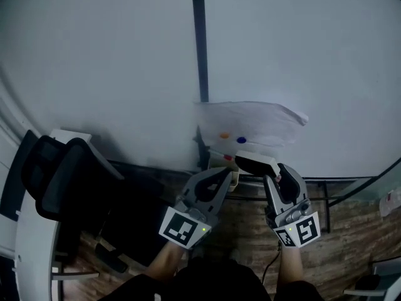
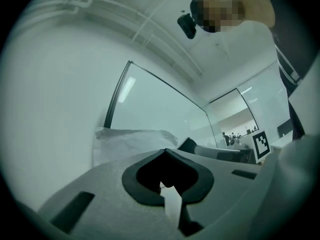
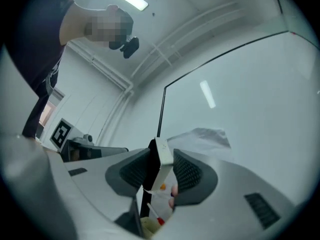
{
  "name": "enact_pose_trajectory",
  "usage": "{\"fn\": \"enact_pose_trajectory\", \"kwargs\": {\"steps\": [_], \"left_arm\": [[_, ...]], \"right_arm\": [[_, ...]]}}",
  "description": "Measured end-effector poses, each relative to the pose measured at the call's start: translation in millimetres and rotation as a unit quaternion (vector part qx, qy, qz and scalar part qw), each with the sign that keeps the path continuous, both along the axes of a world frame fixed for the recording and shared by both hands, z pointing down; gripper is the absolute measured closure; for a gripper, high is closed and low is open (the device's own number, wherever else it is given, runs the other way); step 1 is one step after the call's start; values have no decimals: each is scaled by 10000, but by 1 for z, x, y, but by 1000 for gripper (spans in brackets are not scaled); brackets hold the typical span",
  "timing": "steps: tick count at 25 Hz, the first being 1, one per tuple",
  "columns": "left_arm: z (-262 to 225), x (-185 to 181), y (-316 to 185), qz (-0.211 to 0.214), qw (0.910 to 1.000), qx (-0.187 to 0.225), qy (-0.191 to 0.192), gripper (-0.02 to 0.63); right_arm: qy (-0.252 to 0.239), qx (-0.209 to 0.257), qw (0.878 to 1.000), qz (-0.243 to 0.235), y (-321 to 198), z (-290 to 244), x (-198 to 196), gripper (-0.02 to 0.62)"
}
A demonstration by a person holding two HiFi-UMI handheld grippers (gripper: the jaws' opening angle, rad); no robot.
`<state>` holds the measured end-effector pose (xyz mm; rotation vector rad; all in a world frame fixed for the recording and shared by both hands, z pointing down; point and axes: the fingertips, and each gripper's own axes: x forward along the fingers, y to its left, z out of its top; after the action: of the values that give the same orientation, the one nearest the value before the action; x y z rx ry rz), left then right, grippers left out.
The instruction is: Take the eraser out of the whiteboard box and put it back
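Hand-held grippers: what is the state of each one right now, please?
Left hand-held gripper: closed, empty.
Right hand-held gripper: closed on the eraser.

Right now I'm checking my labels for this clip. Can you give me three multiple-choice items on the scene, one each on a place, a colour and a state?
1. Where is the eraser?
A on the floor
B between the right gripper's jaws
C on a chair

2. What colours is the eraser?
A white and black
B red
C green

3. The left gripper is:
A shut and empty
B shut on a marker
C wide open

Answers:
1 B, the pads press on its two sides.
2 A, it has a white body and a black face.
3 A, its tips meet with nothing between them.
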<state>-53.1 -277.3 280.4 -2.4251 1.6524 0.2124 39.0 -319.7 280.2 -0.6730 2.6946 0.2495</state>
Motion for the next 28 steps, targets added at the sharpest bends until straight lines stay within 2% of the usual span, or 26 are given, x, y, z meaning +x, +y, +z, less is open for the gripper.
{"fn": "enact_pose_trajectory", "kwargs": {"steps": [5, 18, 23, 26, 28], "left_arm": [[-13, 3, 6, -14, 9999, 160, -31, 601], [-13, 6, 14, 48, 9999, 93, 39, 601], [-11, 2, 12, 19, 9998, 202, 5, 601], [-5, 0, 10, -6, 10000, 33, 38, 601], [-4, -1, 9, -7, 10000, 79, 19, 601]], "right_arm": [[-343, 112, 9993, 63, 8, -21, 10, 462], [-256, 85, 9996, 11, 16, -19, 15, 462], [-211, 56, 9998, -9, 16, -14, 14, 462], [-195, 31, 9998, -44, 15, -12, 13, 462], [-178, 18, 9998, -87, 15, -11, 12, 462]]}}
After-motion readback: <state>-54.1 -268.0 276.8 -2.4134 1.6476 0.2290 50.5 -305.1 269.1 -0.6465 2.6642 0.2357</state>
